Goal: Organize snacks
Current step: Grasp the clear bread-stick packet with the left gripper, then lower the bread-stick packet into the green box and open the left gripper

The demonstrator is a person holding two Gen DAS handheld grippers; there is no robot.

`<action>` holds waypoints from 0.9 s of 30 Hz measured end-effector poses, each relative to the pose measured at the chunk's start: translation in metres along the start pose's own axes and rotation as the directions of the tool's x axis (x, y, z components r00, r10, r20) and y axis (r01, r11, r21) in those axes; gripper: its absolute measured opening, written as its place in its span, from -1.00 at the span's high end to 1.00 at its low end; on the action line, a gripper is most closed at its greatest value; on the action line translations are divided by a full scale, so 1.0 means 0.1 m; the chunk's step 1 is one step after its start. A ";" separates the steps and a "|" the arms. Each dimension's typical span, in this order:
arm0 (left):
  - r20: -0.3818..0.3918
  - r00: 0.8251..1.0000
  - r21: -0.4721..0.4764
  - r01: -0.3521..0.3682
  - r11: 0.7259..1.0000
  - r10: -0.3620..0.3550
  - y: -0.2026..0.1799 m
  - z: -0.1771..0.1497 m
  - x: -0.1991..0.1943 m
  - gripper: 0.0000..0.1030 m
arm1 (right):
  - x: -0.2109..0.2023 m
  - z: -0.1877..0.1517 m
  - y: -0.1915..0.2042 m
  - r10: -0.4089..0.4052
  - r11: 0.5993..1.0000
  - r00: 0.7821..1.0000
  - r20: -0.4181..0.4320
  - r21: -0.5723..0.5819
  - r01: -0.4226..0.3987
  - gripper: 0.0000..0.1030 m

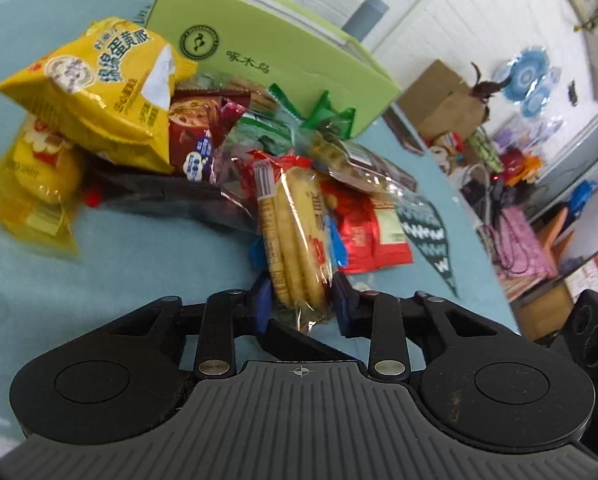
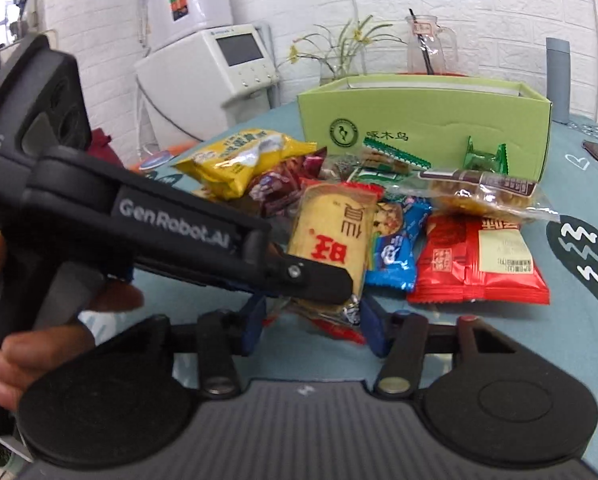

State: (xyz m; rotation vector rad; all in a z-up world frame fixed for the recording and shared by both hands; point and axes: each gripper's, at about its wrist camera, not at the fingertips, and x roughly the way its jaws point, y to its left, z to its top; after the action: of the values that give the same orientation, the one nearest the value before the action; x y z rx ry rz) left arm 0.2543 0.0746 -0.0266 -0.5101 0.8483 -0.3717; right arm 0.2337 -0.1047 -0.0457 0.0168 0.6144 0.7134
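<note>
Yellow rice-cracker pack point(image 1: 295, 236) – long axis toward 12 o'clock – pinched by both the left hand-held gripper point(image 1: 299, 304) and right hand-held gripper point(image 2: 313, 320); green box point(image 2: 423, 120) beyond.

Left wrist view: mounted behind its own fingers point(image 1: 265, 304), angled down, very near the snack pile point(image 1: 203, 152) on the tabletop point(image 1: 119, 280); the green box point(image 1: 275, 52) lies beyond, room clutter to the right. Right wrist view: also low and close, facing the same pile point(image 2: 339, 216) head-on, white brick wall point(image 2: 479, 8) behind. Shared between both: the pile, the green box point(image 2: 423, 128), and the rice cracker pack point(image 1: 295, 240) point(image 2: 331, 236). The left gripper point(image 2: 323, 284) crosses the right view.
</note>
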 end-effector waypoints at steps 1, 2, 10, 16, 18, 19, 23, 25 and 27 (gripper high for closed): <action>0.004 1.000 -0.001 0.014 1.000 -0.014 -0.01 -0.02 -0.05 0.93 | -0.06 0.00 0.01 0.008 1.000 1.000 0.012 0.002 -0.008 -0.09; 0.013 1.000 0.000 0.026 1.000 -0.026 -0.04 -0.02 -0.10 0.93 | -0.10 0.01 0.02 0.008 1.000 1.000 0.023 -0.002 -0.008 -0.09; 0.090 0.996 0.097 0.019 0.995 -0.028 -0.38 0.43 -0.21 0.90 | -0.17 0.48 -0.08 -0.011 0.998 0.994 0.111 -0.064 0.018 -0.14; 0.121 0.993 0.161 -0.006 0.987 -0.014 -0.57 1.14 0.03 0.89 | 0.09 1.08 -0.42 -0.045 0.990 0.989 0.138 -0.124 0.062 -0.17; 0.140 0.990 0.187 -0.020 0.982 -0.006 -0.60 1.38 0.18 0.85 | 0.22 1.30 -0.58 -0.057 0.989 0.989 0.139 -0.127 0.075 -0.18; 0.143 0.990 0.188 -0.025 0.982 -0.002 -0.60 1.52 0.28 0.83 | 0.31 1.42 -0.67 -0.066 0.988 0.989 0.135 -0.130 0.084 -0.18; 0.155 0.988 0.192 -0.039 0.981 0.009 -0.56 1.98 0.61 0.82 | 0.63 1.78 -0.97 -0.099 0.982 0.987 0.130 -0.146 0.118 -0.18; 0.163 0.986 0.206 -0.059 0.977 0.026 -0.56 2.16 0.77 0.80 | 0.81 1.92 -1.11 -0.111 0.980 0.985 0.132 -0.151 0.131 -0.20; 0.163 0.984 0.222 -0.108 0.969 0.073 -0.54 2.33 0.96 0.77 | 1.00 2.02 -1.27 -0.107 0.983 0.988 0.112 -0.137 0.122 -0.20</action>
State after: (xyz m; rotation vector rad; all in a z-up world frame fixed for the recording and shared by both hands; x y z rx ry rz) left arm 0.4897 0.0463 0.0741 -0.2788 0.6663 -0.3370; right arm 0.4775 -0.1017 0.0413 -0.1130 0.4587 0.6397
